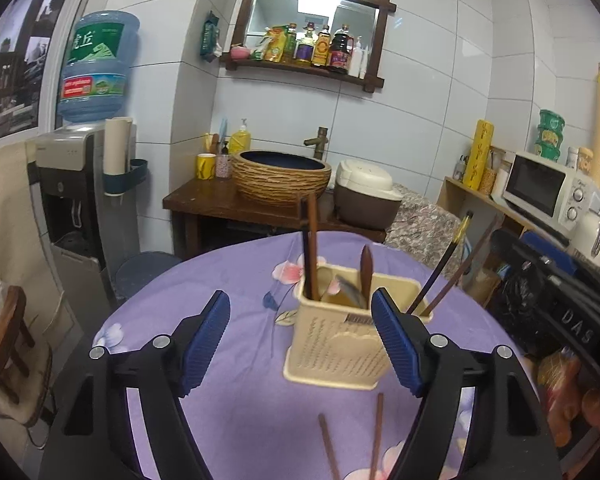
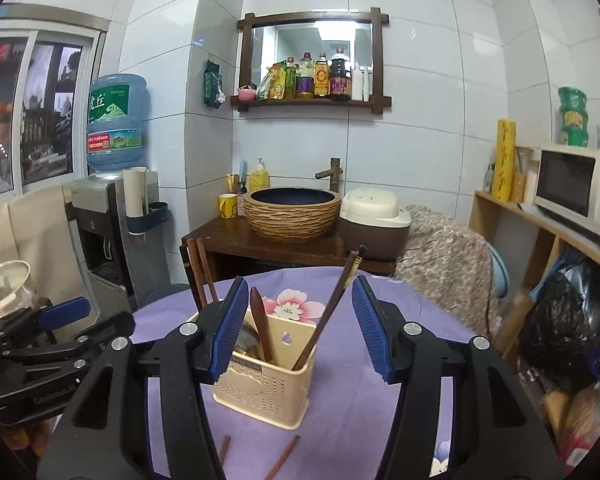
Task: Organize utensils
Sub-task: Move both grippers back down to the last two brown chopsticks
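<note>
Purple tablecloth (image 1: 228,280), cream holder (image 1: 340,344) with chopsticks (image 1: 310,244) and spoon (image 2: 260,320), both claws wide, empty.

cream perforated plastic utensil holder (image 1: 340,344): upright on the purple cloth | dark wooden chopsticks (image 1: 310,248) and wooden spoon (image 1: 366,276): stood inside, leaning | two loose brown chopsticks (image 1: 376,436): laid flat just before it

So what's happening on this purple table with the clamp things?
A person holds two grippers over a cream utensil holder on the purple tablecloth. The left gripper and right gripper are both open and empty. Several chopsticks and a wooden spoon already stand in the holder. Two loose chopsticks lie on the cloth in front of it, not yet picked up.
</note>
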Tool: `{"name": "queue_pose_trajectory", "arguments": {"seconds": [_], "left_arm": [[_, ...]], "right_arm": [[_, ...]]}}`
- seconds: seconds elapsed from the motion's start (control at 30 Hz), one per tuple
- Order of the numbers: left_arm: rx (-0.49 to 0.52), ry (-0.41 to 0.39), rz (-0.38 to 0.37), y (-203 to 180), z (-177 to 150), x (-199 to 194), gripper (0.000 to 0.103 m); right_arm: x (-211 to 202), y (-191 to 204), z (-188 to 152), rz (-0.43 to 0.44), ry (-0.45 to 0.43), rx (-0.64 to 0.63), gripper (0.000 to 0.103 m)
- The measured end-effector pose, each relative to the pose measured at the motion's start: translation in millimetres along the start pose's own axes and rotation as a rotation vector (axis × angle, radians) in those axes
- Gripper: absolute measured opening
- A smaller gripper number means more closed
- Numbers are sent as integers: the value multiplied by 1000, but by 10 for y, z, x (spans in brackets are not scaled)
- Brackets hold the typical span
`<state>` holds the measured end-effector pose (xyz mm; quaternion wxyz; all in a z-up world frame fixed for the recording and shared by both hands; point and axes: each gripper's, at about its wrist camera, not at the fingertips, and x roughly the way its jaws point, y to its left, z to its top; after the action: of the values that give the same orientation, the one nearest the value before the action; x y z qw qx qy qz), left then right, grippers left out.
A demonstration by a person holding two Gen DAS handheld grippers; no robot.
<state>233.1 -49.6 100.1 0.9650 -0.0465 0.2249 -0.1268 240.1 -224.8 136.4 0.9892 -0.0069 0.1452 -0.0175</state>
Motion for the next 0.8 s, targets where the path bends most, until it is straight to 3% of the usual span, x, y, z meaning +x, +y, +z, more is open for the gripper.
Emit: {"name": "queue_pose_trajectory", "arguments": {"seconds": [0.13,0.3,0.63,0.8], "left_arm": [[39,2,66,52,-212,-39,75],[59,49,123,152,-514,-31,77],[67,172,279,456,-1199,19,81],[42,217,306,595,-1371,41,81]], "right_arm": [[-135,38,-166,-33,11,-13,76],[-186,121,-484,-82,78,-66,81],[124,49,-1562,-108,446,-23,82],[213,35,-1918,-132,567,8,82]]}}
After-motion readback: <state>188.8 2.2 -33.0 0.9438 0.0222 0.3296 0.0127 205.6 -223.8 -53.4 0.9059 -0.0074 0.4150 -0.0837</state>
